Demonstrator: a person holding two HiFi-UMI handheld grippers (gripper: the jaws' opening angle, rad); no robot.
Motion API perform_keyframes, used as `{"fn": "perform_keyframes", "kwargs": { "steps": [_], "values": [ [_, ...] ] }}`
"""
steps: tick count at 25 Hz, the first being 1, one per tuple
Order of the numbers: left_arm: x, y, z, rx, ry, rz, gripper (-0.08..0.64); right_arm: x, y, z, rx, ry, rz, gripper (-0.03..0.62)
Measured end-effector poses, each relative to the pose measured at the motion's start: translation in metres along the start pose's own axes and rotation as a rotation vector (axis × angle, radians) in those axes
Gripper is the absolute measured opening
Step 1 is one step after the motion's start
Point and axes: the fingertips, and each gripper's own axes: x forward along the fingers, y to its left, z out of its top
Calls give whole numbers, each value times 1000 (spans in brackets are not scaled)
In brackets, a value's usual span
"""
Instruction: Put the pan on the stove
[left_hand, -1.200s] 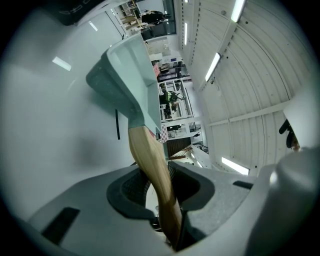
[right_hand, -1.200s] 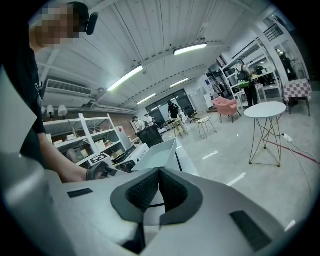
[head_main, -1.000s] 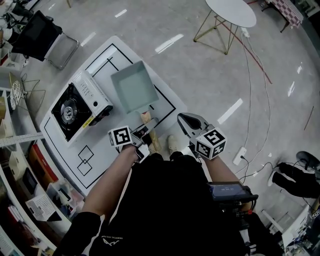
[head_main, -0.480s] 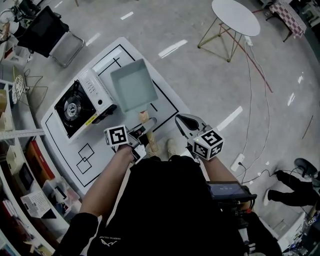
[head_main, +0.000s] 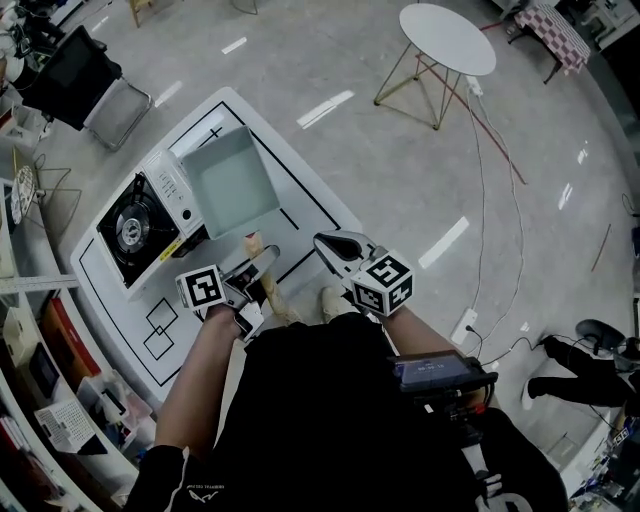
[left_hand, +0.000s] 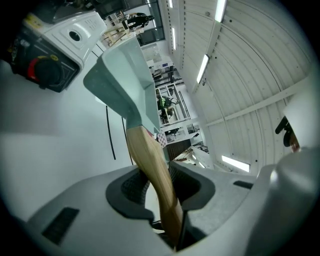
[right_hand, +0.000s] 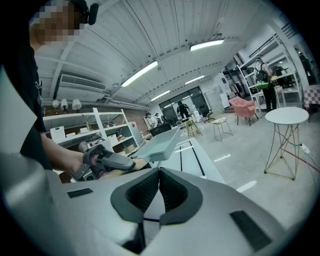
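Left gripper (head_main: 262, 262): fingers clenched on the pan's wooden handle (left_hand: 150, 160). Pan (head_main: 230, 182) held clear of the table (head_main: 300, 205). In the head view its left edge overlaps the control side of the stove (head_main: 135, 220). Right gripper (head_main: 328, 243): fingers pressed together, empty, apart from the handle. Bare table right of pan; open floor (head_main: 400, 170) past the table's far edge.

I see the square, pale-teal pan (head_main: 230, 180) hanging tilted above the worktop (head_main: 125, 300), its wooden handle at 5 o'clock, clamped in my left claw (head_main: 264, 260). The white stove (head_main: 140, 220) sits at its 8 o'clock.
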Motion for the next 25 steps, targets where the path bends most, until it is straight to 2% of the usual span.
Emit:
{"fn": "perform_keyframes", "kwargs": {
  "steps": [4, 9, 25],
  "values": [
    [-12, -6, 5, 21, -27, -1, 122, 7, 9, 3, -6, 10, 23, 26],
    [-31, -3, 10, 68, -52, 42, 123, 15, 22, 6, -23, 24, 60, 26],
    [-77, 1, 20, 67, -125, 75, 123, 50, 60, 5, -58, 60, 164, 26]
  ]
}}
